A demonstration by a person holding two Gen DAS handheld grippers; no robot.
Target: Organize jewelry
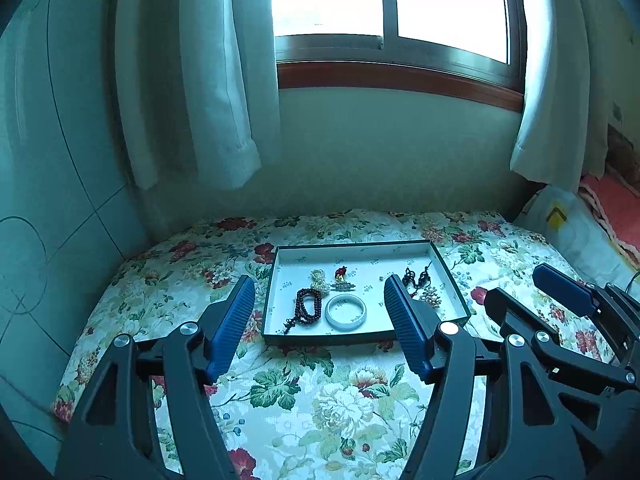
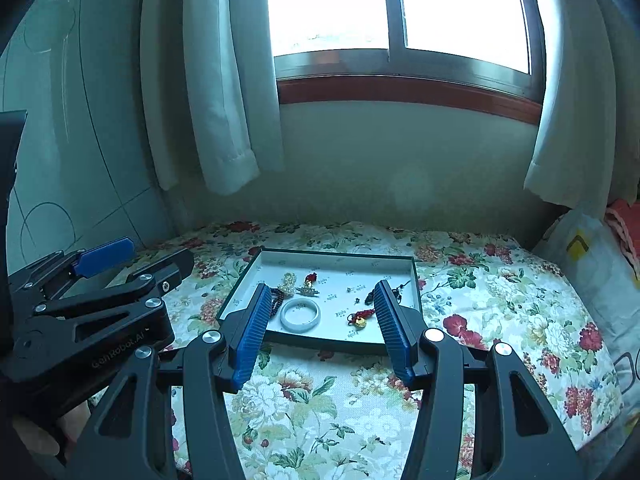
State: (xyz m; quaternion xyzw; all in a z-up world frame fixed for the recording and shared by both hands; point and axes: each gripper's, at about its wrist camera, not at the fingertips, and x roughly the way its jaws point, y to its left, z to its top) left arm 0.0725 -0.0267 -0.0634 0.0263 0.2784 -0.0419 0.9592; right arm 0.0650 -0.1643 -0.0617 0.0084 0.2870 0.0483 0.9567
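Note:
A shallow dark-rimmed tray (image 1: 276, 272) (image 2: 236, 292) with a white floor lies on a floral cloth. In it lie a white bangle (image 1: 345, 311) (image 2: 300, 315), a dark red bead string (image 1: 308, 309), a pearl piece (image 1: 319, 280) (image 2: 289, 282), a red and gold charm (image 1: 341, 273) (image 2: 361, 317), a silver clip (image 1: 343, 287), a dark bead string (image 1: 416, 278) and a pearl brooch (image 1: 430, 297). My left gripper (image 1: 320, 314) is open and empty, just short of the tray. My right gripper (image 2: 320, 322) is open and empty, over the tray's near edge.
The floral cloth (image 1: 320, 400) covers a padded surface against a wall under a window. Curtains (image 1: 208, 80) hang at both sides. A white bag (image 2: 592, 264) and a pink fabric lie at the right edge.

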